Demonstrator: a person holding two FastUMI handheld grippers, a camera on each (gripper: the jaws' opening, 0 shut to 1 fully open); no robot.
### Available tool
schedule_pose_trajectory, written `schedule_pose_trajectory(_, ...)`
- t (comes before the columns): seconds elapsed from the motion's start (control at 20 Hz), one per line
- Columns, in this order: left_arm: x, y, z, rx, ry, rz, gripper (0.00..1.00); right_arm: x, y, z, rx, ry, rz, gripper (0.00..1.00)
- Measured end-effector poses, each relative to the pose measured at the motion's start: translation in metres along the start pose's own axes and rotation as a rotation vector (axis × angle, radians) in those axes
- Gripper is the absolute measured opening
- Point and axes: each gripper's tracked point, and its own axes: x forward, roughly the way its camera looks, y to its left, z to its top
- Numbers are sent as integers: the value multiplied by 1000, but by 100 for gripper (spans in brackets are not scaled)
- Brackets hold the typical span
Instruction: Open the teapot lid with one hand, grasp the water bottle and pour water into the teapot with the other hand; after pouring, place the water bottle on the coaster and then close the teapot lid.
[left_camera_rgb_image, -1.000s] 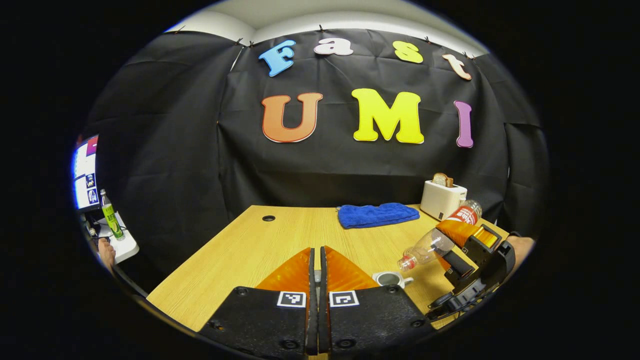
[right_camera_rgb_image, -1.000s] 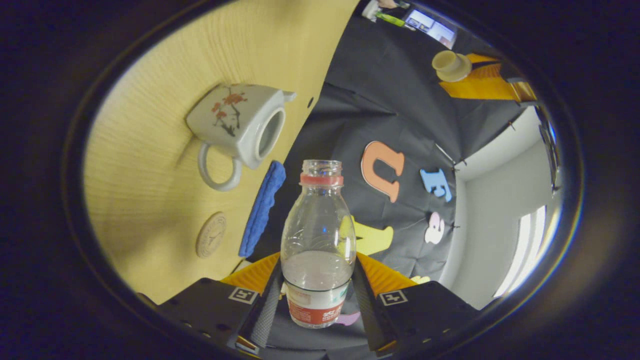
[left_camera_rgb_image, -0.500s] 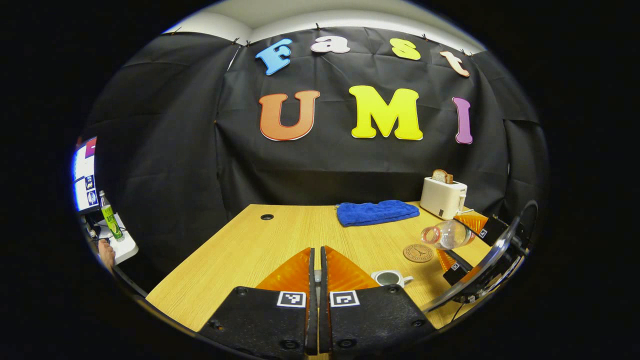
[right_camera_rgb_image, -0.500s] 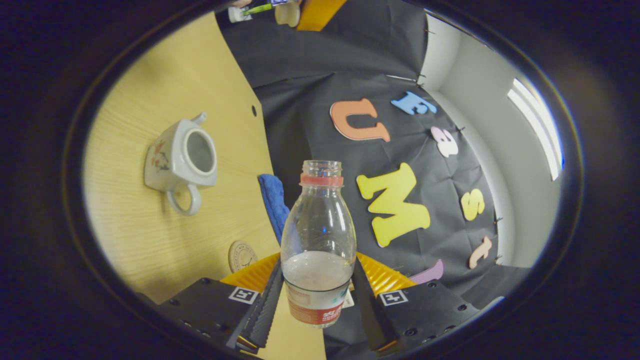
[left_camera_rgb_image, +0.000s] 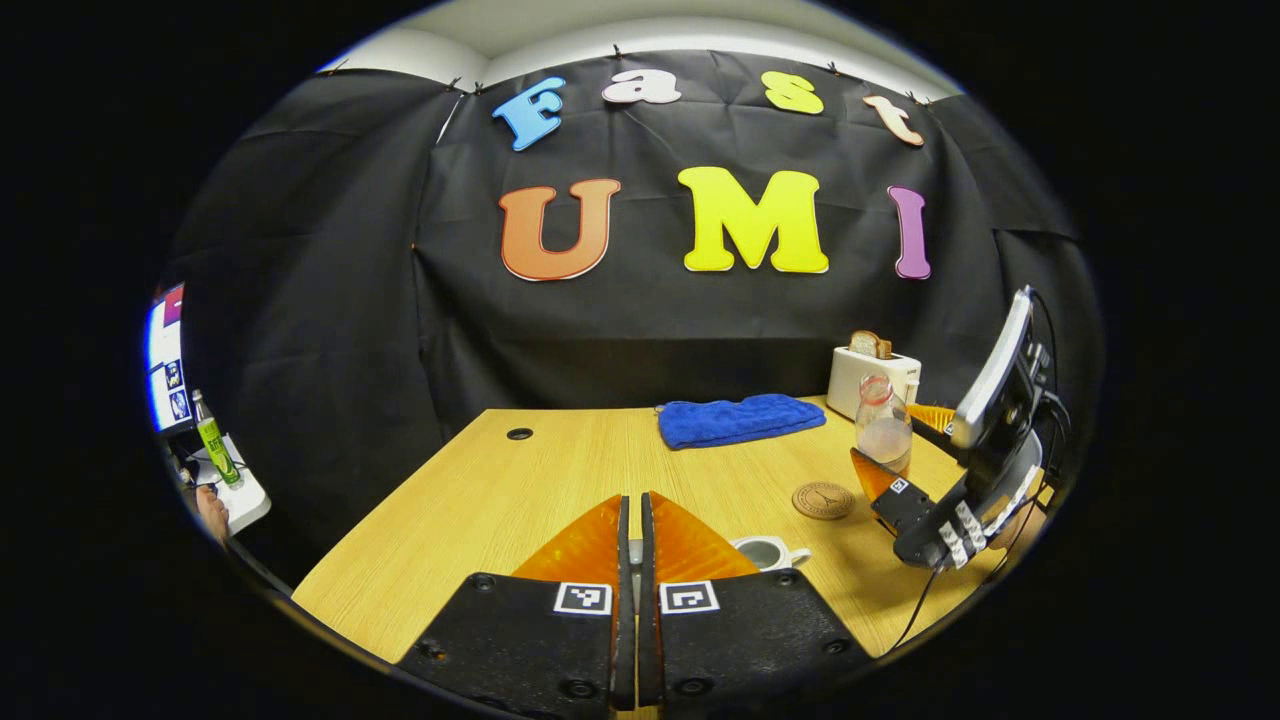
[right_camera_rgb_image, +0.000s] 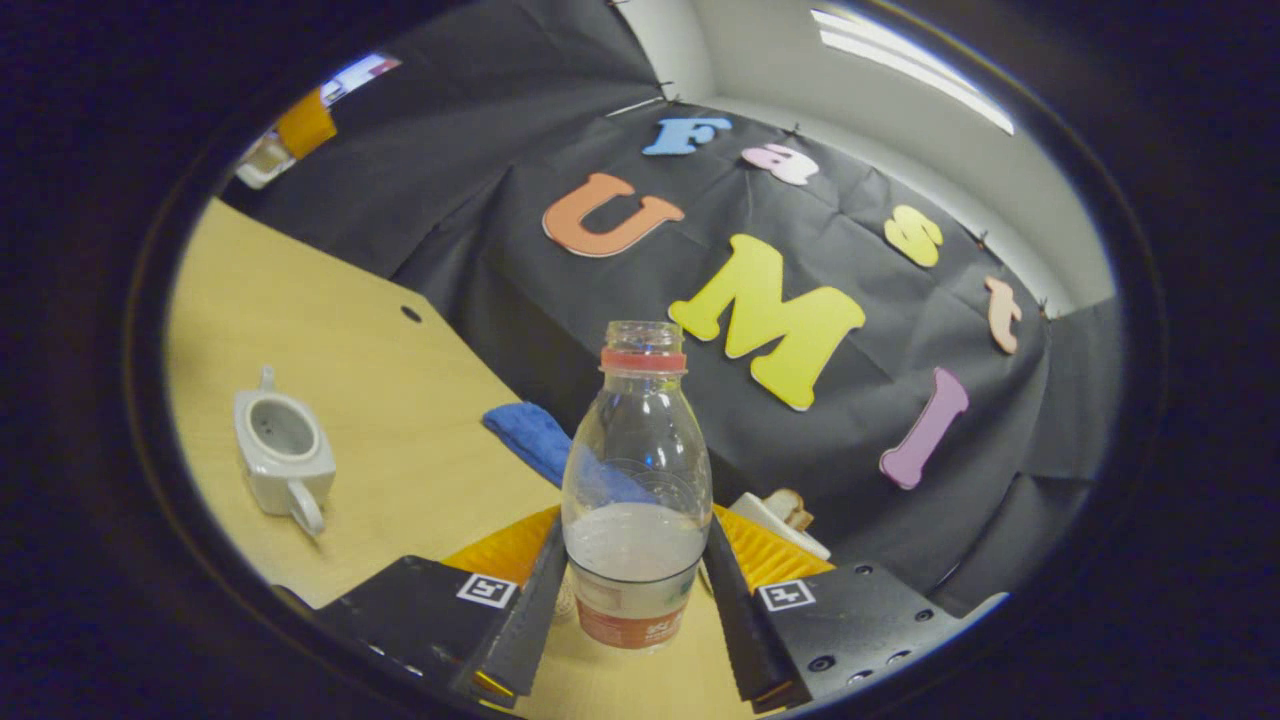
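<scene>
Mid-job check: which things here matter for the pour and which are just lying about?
Job:
bottle, gripped by the right gripper, no cap on
teapot, lid off
coaster
left gripper, fingers together

Lying about:
blue towel
toaster with bread in it
green bottle off the table
</scene>
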Motion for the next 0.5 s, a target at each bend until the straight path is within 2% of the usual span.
schedule_pose_trajectory(0.15, 2, -1, -2, 5, 6, -2, 4, 7, 3, -5, 206, 45, 41, 75)
schedule_pose_trajectory(0.2, 2, -1, -3, 6, 7, 1, 4, 7, 3, -7, 251, 56, 46, 72)
schedule_pose_trajectory(0.3, 3, 1, -5, 8, 12, 4, 4, 13, 3, -8, 335, 75, 60, 75)
schedule_pose_trajectory(0.35, 4, 1, -5, 9, 14, 5, 4, 25, 1, -7, 376, 79, 69, 72)
schedule_pose_trajectory(0.5, 5, 3, -8, 7, 22, 12, 4, 41, 0, -10, 465, 100, 56, 75)
